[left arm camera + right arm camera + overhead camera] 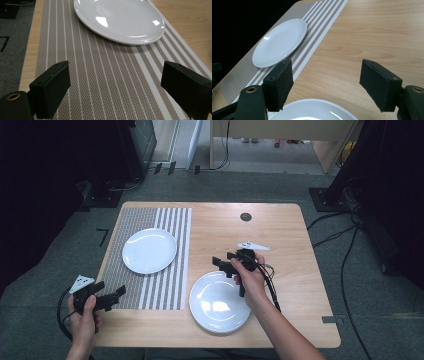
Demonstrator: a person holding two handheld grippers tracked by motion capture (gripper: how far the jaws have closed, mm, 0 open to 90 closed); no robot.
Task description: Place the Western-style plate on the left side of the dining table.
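**Inspector:** Describe the work surface.

**Operator:** A light wooden table point(280, 240) stood on grey carpet, with dark equipment and cables around it. A striped woven placemat point(150, 285) covered the table's left portion. A small dark round disc point(245, 216) sat in the tabletop near the far edge.

**Inspector:** Left gripper?

**Operator:** The left gripper point(119, 292) was held by the left hand point(85, 317) at the near left corner, over the near edge of the placemat. Its jaws stood wide apart with nothing between them. In the left gripper view the placemat point(105, 82) lay beneath the jaws, and a white plate point(120, 20) rested on the mat ahead of them, well apart from the jaw tips.

**Inspector:** Right gripper?

**Operator:** The right gripper point(220, 262) was held by the right hand point(250, 280) near mid-table. Its jaws were likewise spread and held nothing. A second white plate point(219, 302) lay on bare wood directly below and behind the jaws; in the right gripper view its far rim point(317, 110) appeared between the jaw bases. Whether the jaws touched that rim could not be determined. The first plate point(279, 42) lay ahead and to the jaws' left, on the mat.
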